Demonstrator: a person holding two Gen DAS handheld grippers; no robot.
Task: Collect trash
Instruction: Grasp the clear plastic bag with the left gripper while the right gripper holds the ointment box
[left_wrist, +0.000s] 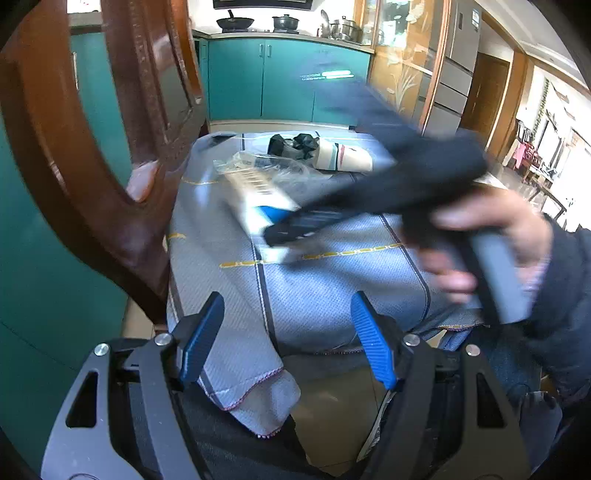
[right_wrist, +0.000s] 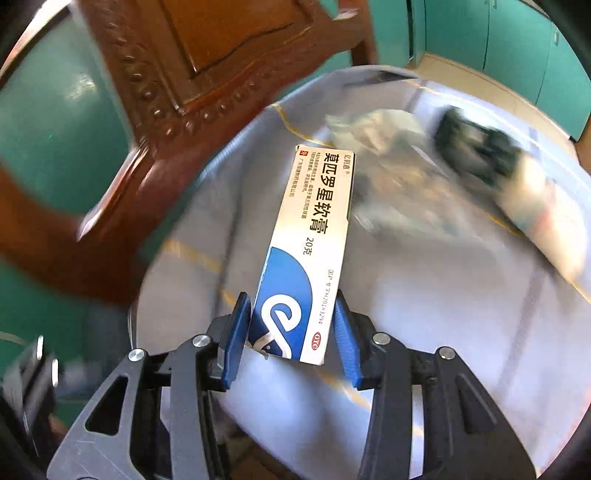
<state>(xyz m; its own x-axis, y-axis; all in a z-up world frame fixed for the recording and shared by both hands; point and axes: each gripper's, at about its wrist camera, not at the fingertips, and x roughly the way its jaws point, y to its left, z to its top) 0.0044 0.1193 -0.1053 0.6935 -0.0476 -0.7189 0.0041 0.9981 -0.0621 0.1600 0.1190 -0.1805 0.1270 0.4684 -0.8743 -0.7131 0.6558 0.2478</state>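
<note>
A white and blue ointment box (right_wrist: 310, 229) is clamped at its blue end between the pads of my right gripper (right_wrist: 290, 299), over a grey-blue cloth (right_wrist: 424, 314). From the left wrist view, that right gripper (left_wrist: 288, 229) is a dark blur on the box (left_wrist: 258, 199), with a hand (left_wrist: 498, 221) holding it. Behind the box lie a crumpled clear wrapper (left_wrist: 258, 166) and a tipped paper cup (left_wrist: 343, 157) with black crumpled material (left_wrist: 299, 144) at its mouth. My left gripper (left_wrist: 287, 301) stands open with nothing in it, over the cloth's near edge.
A carved wooden chair back (left_wrist: 92, 147) rises close on the left of the cloth-covered seat (left_wrist: 332, 288). Teal cabinets (left_wrist: 288, 81) line the far wall, with pots on the counter above. Tiled floor shows below the cloth's hanging corner.
</note>
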